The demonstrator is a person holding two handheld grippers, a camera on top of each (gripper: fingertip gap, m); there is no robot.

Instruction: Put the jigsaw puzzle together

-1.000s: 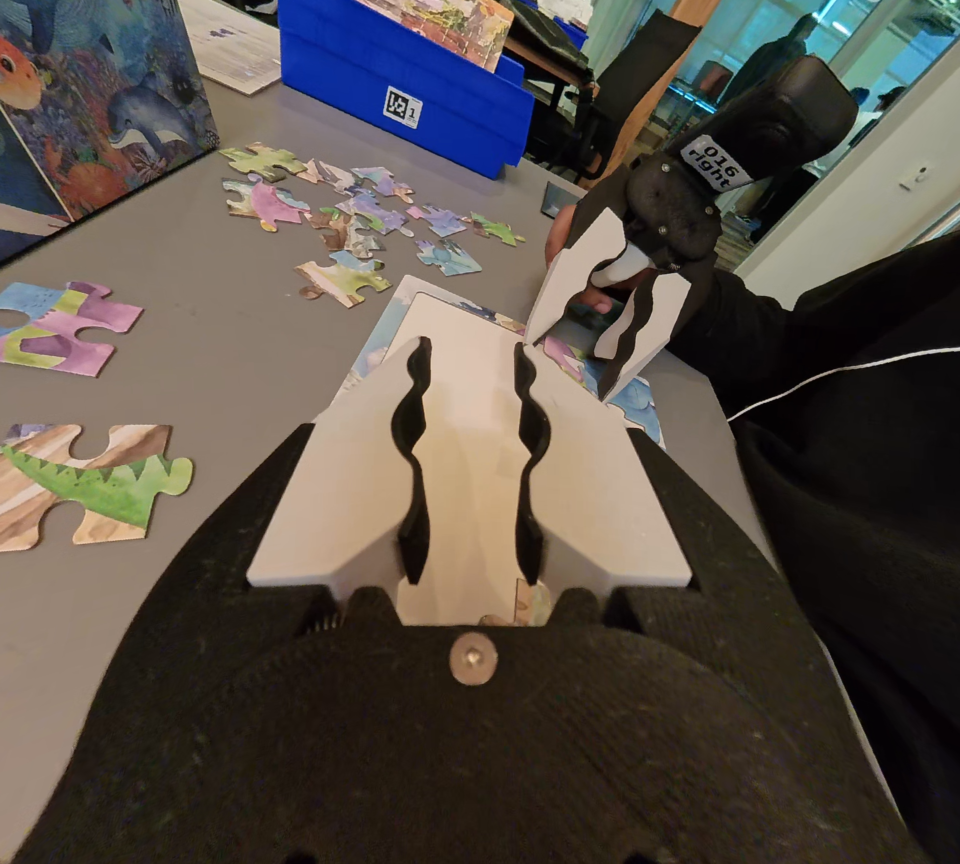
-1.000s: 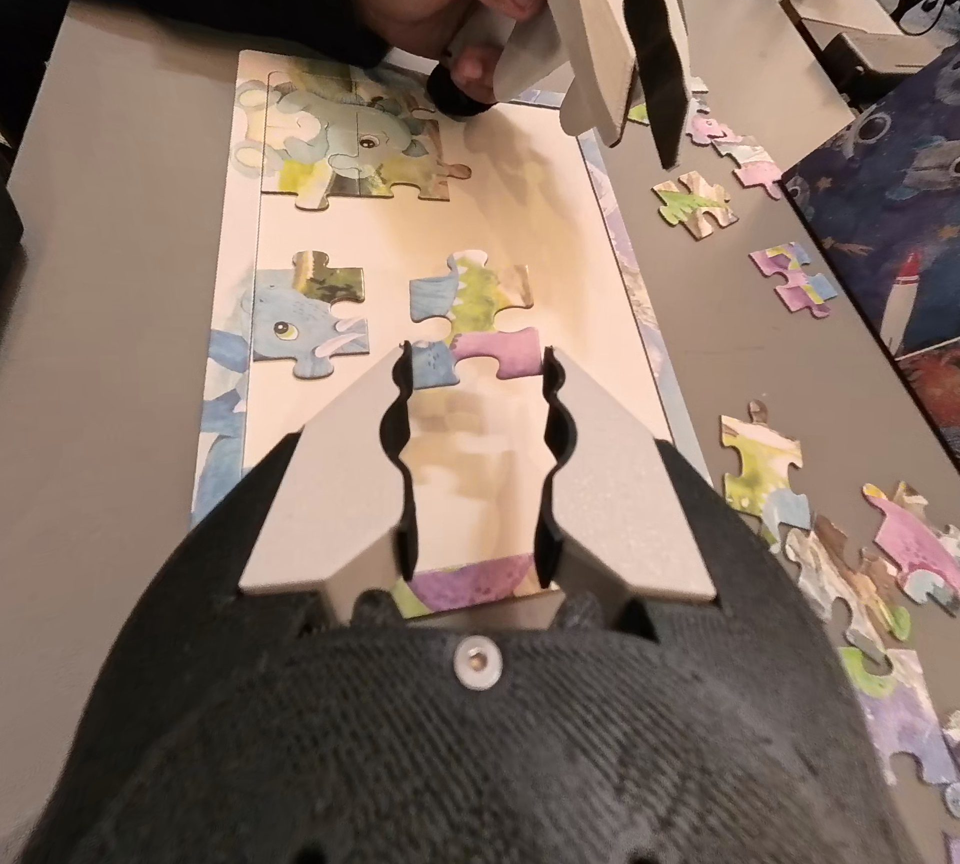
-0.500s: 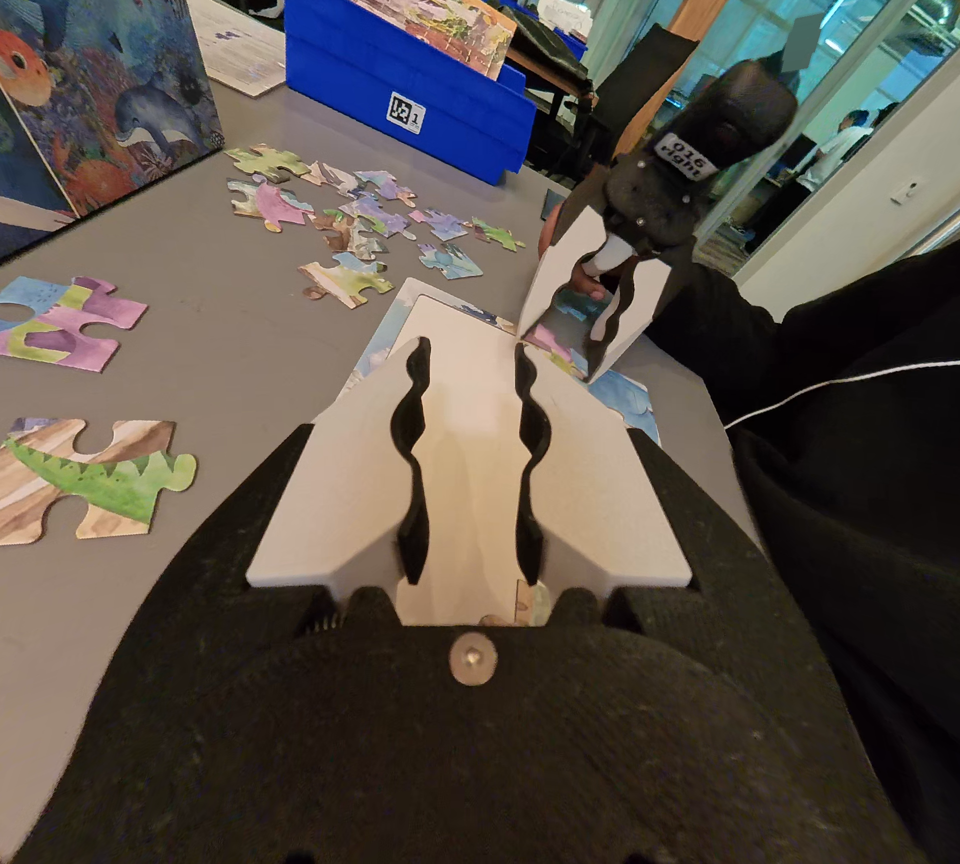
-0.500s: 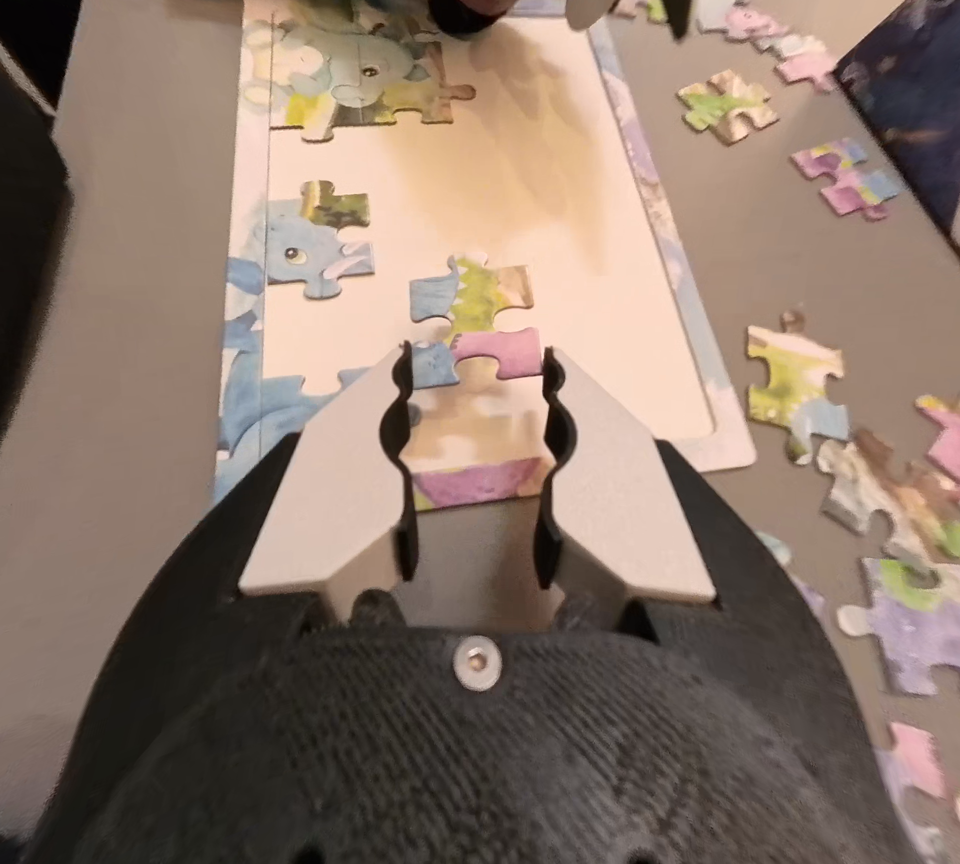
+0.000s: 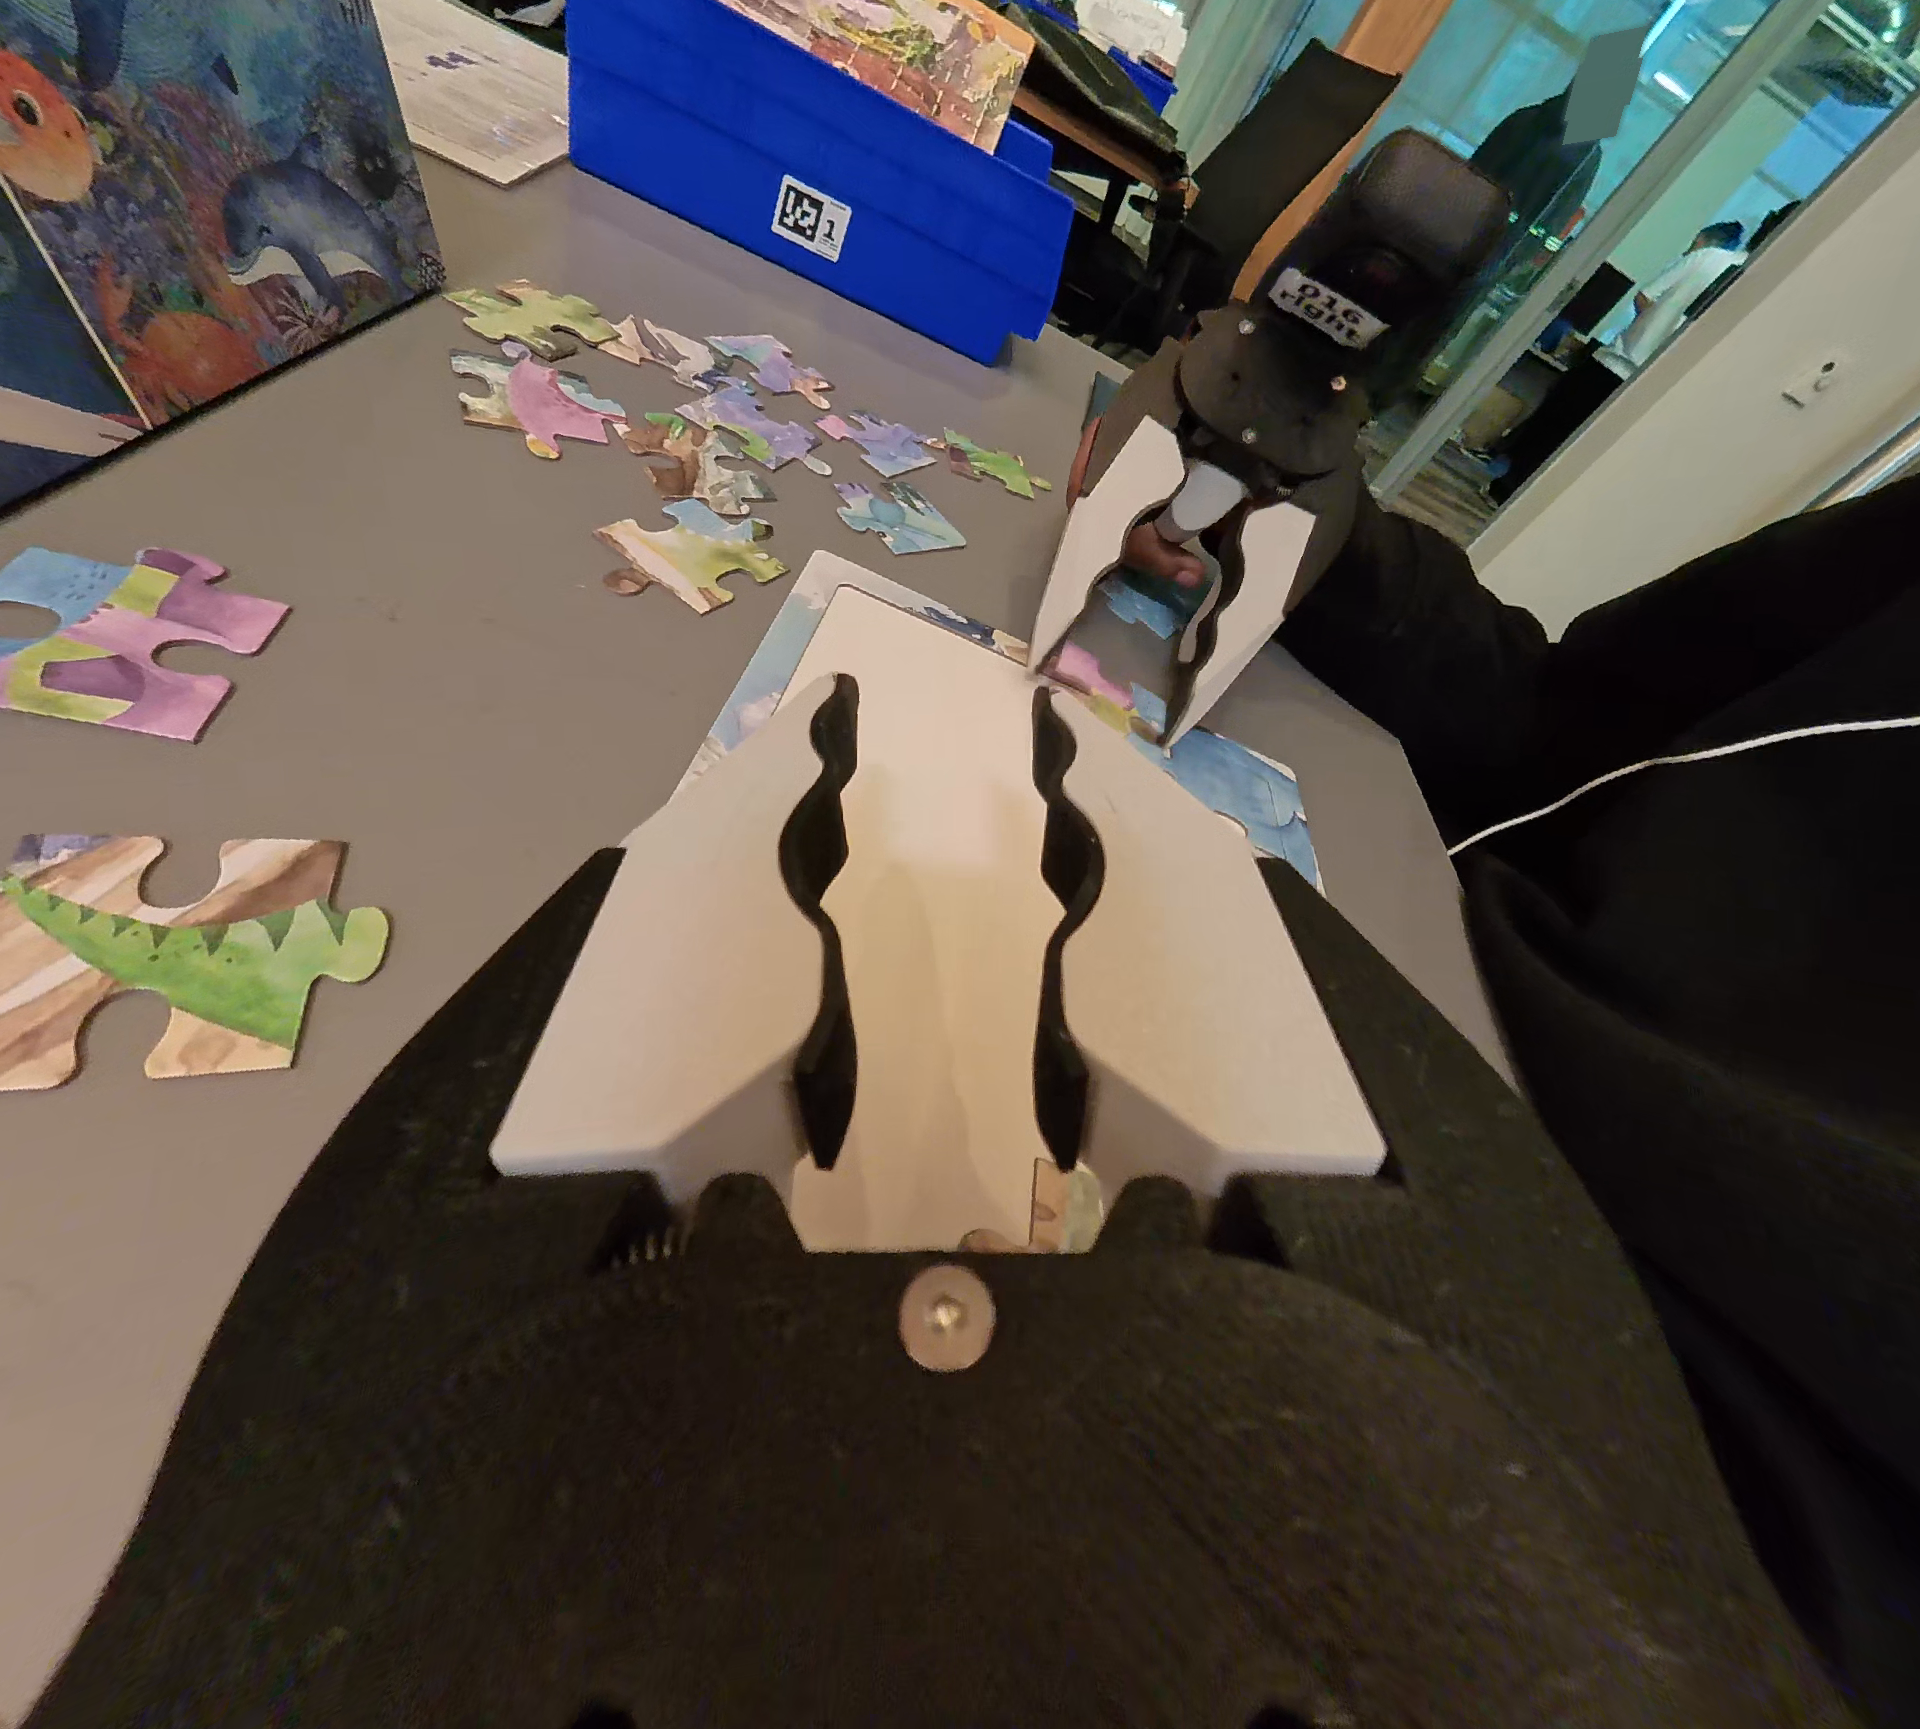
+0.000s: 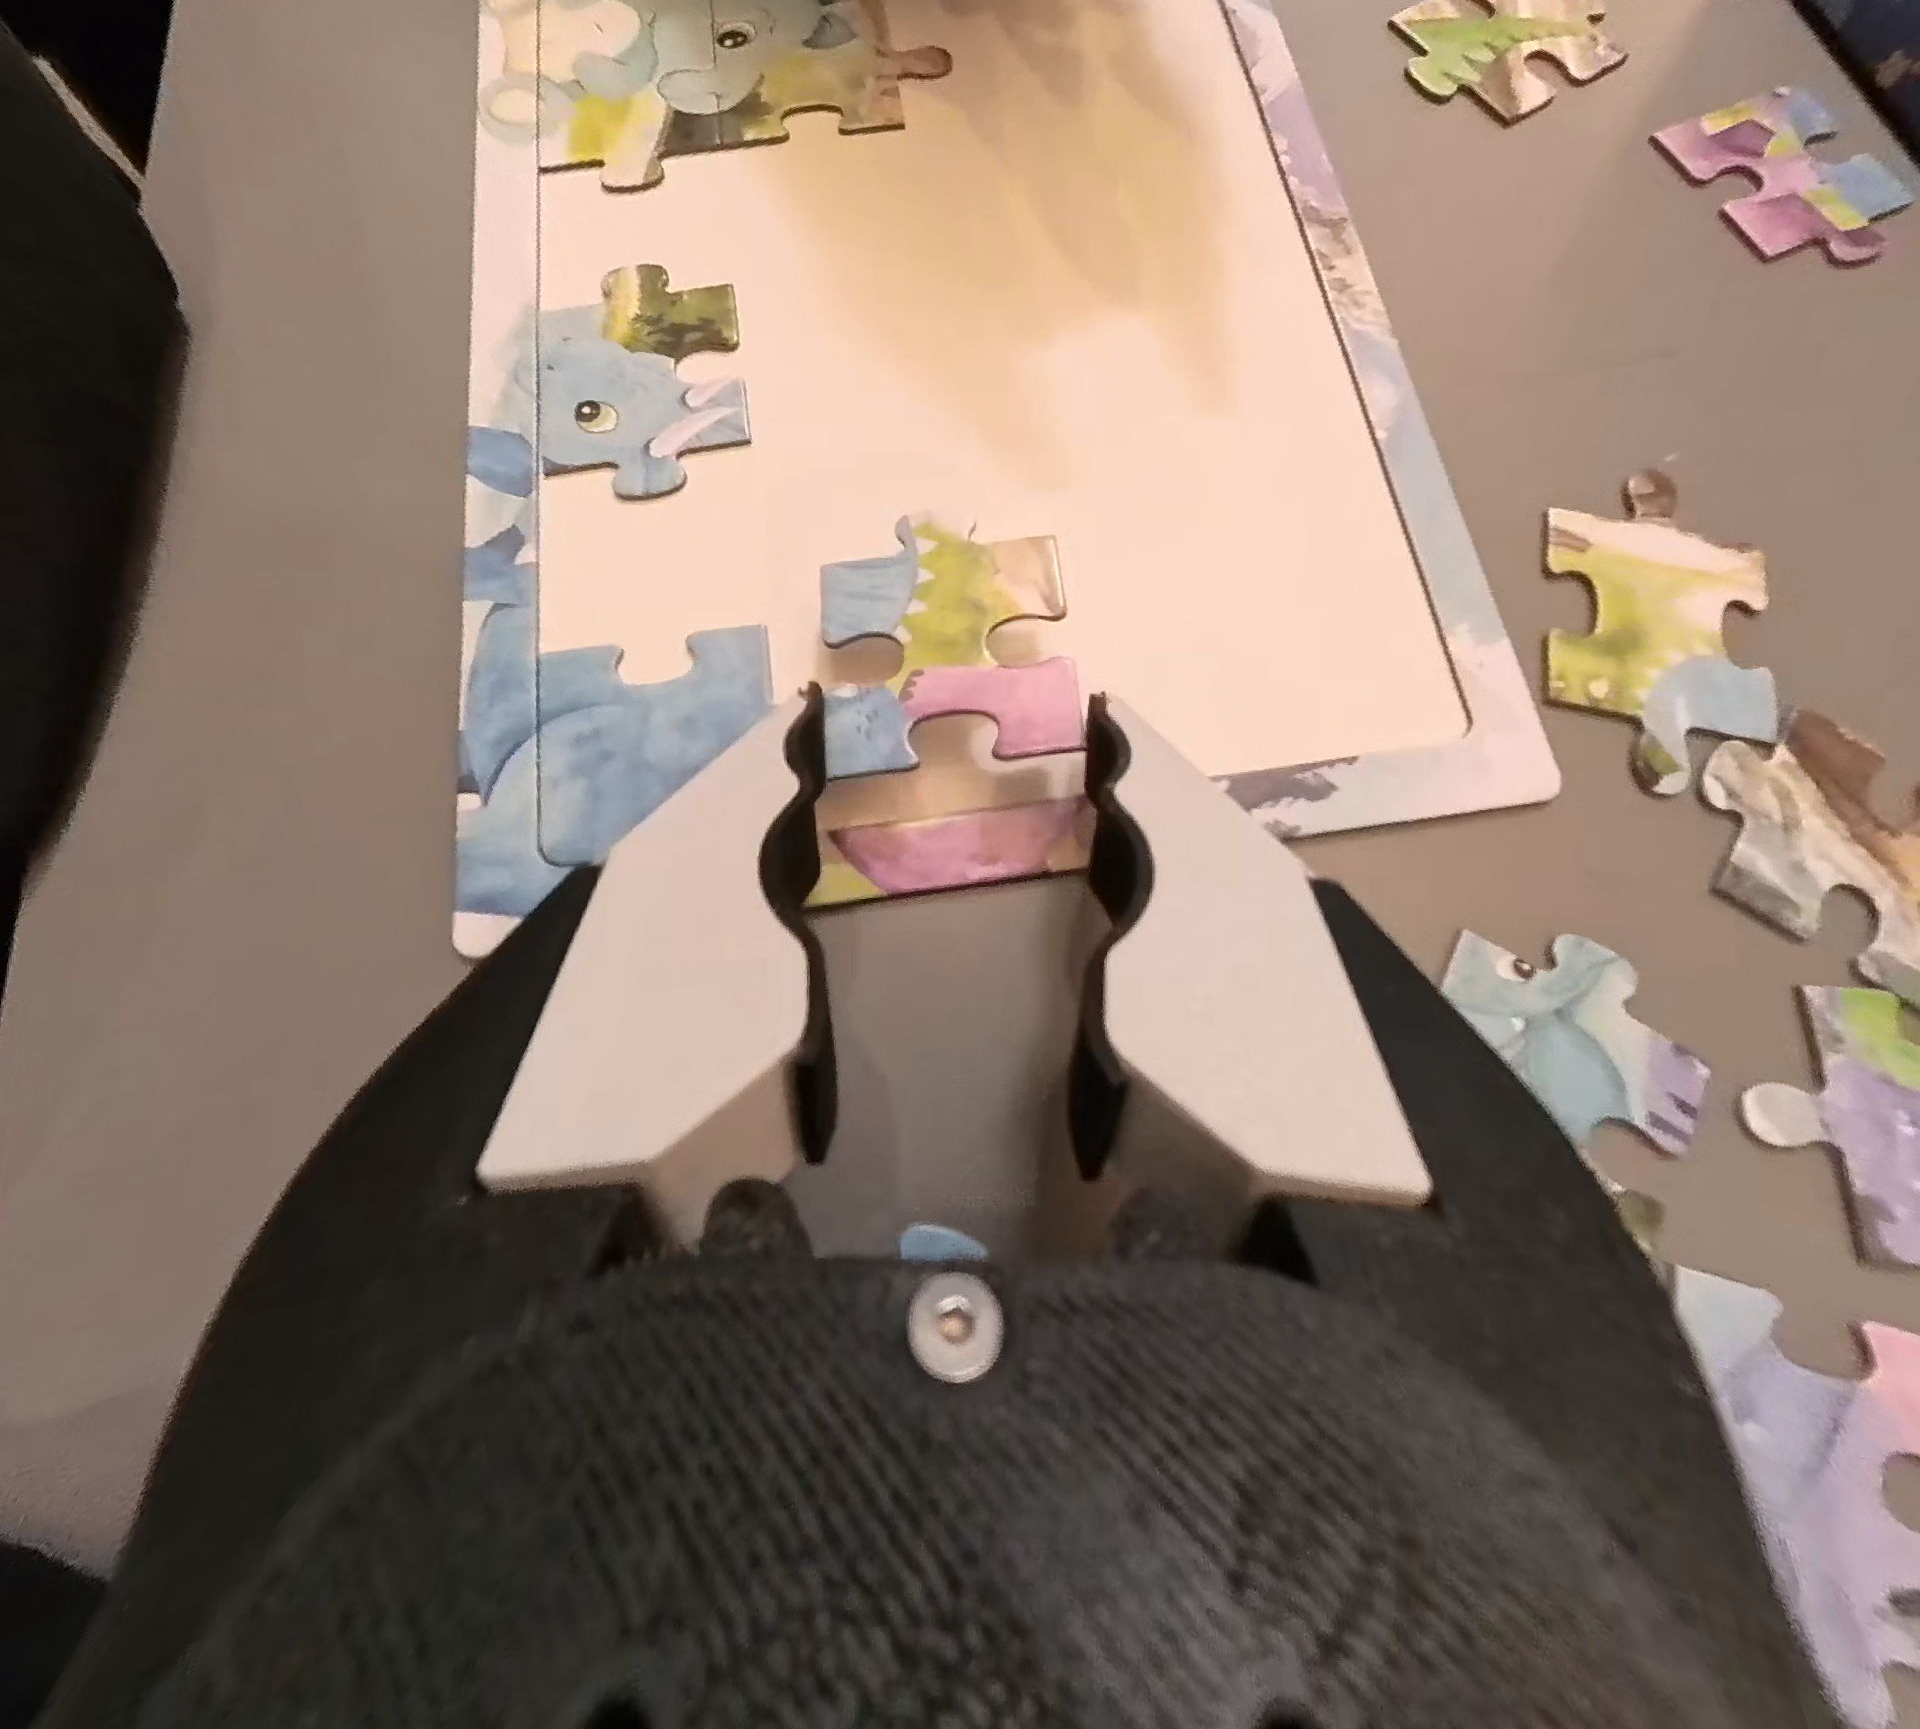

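Note:
The white puzzle tray [image 6: 1039, 225] lies on the grey table, also in the left wrist view [image 5: 821, 573]. Elephant pieces [image 6: 717, 48], a blue triceratops piece [image 6: 644, 401] and a blue body piece [image 6: 644, 713] sit along its left side. My right gripper [image 6: 956, 703] clasps a blue, green and pink piece [image 6: 951, 630] by its sides, flat on the tray near the near edge. It also shows in the left wrist view [image 5: 1107, 703], tips down on the tray. My left gripper [image 5: 940, 703] is open and empty above the tray's other end.
Several loose pieces [image 6: 1652, 630] lie right of the tray, more in a cluster [image 5: 707, 422], with a green dinosaur piece [image 5: 177, 962]. A blue bin [image 5: 810, 141] and a sea-picture box [image 5: 177, 100] stand at the back. A black sleeve [image 5: 1662, 848] is at the right. Tip to tip, the grippers are about 15 cm apart.
My right gripper has drawn back toward the tray's near edge, and the blue, green and pink piece has slid along with it. The left gripper has hardly moved.

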